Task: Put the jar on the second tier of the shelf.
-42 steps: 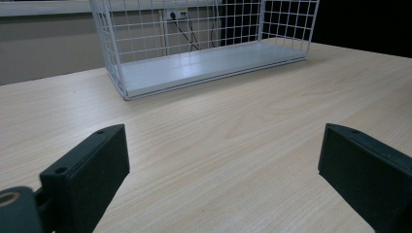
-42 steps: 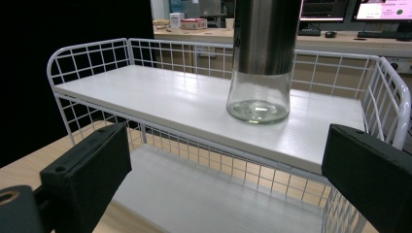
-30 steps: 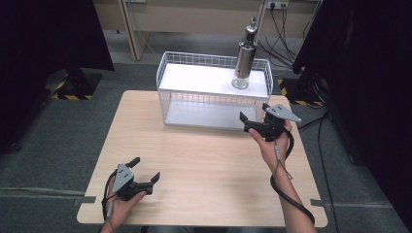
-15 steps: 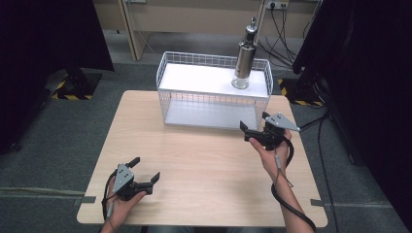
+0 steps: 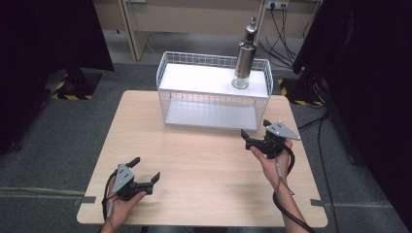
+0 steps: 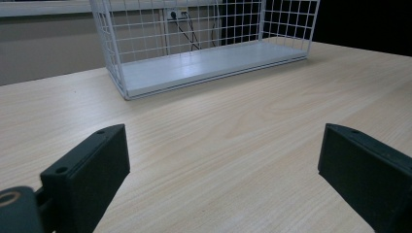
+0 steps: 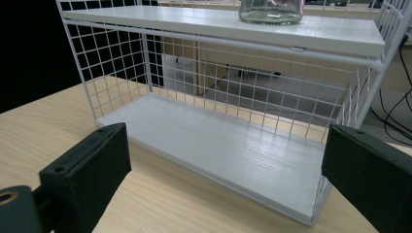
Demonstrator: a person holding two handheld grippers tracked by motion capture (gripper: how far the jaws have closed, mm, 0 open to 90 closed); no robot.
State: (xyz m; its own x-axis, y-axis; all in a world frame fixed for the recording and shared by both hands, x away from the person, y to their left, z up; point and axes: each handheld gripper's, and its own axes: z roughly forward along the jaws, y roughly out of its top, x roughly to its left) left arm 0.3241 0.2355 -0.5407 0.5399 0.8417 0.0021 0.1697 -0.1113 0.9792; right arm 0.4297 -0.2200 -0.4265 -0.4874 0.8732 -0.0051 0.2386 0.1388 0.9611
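Note:
A white wire rack (image 5: 214, 99) with two white shelves stands at the far middle of the wooden table (image 5: 204, 170). A glass bottle with a metal pump top (image 5: 243, 60) stands upright at the right end of the upper shelf; its clear base (image 7: 270, 10) is in the right gripper view. My right gripper (image 5: 255, 128) is open, held just in front of the rack's right end and facing the bare lower shelf (image 7: 228, 145). My left gripper (image 5: 145, 168) is open near the front left of the table, with nothing between its jaws. It points toward the rack (image 6: 209, 63).
Cables trail from both grippers over the front edge of the table. Dark curtains hang at both sides. Cables and a wall socket lie on the floor behind the rack. Bare tabletop (image 6: 233, 126) lies between the grippers and the rack.
My right gripper has drawn back from the rack's right end toward the person, still open. The left gripper has not moved.

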